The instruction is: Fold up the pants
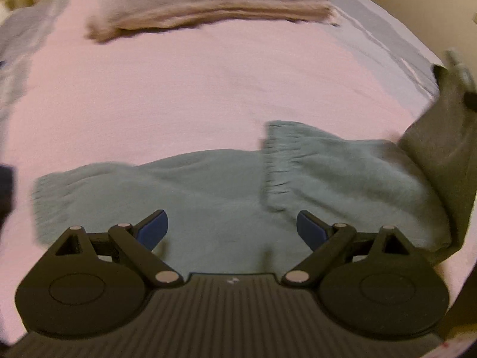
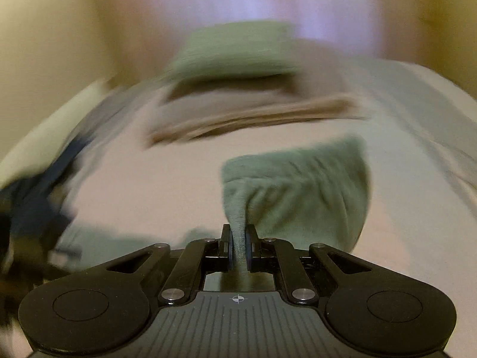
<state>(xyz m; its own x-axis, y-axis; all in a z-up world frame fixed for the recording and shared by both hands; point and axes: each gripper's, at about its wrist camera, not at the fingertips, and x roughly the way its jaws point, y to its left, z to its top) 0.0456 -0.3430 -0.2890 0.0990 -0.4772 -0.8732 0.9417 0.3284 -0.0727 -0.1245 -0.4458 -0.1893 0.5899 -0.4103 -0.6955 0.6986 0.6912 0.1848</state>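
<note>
We hold the left tool (image 1: 232, 226) just above the green pants (image 1: 190, 197), its blue-padded fingers (image 1: 153, 228) spread wide with nothing between them. The pants lie flat across the near part of the bed (image 1: 179, 89), on its pink sheet, with a ribbed hem at the left end and a second ribbed edge folded over on the right. In the right wrist view, our right tool (image 2: 238, 250) has its fingers pinched tight on a bunched strip of the pants (image 2: 298, 191), and the cloth fans out ahead of it, lifted off the sheet. That view is blurred. Farther up the bed lies a folded beige cloth (image 1: 208, 15), well apart from the pants, with a green folded piece (image 2: 235, 50) on top of it.
</note>
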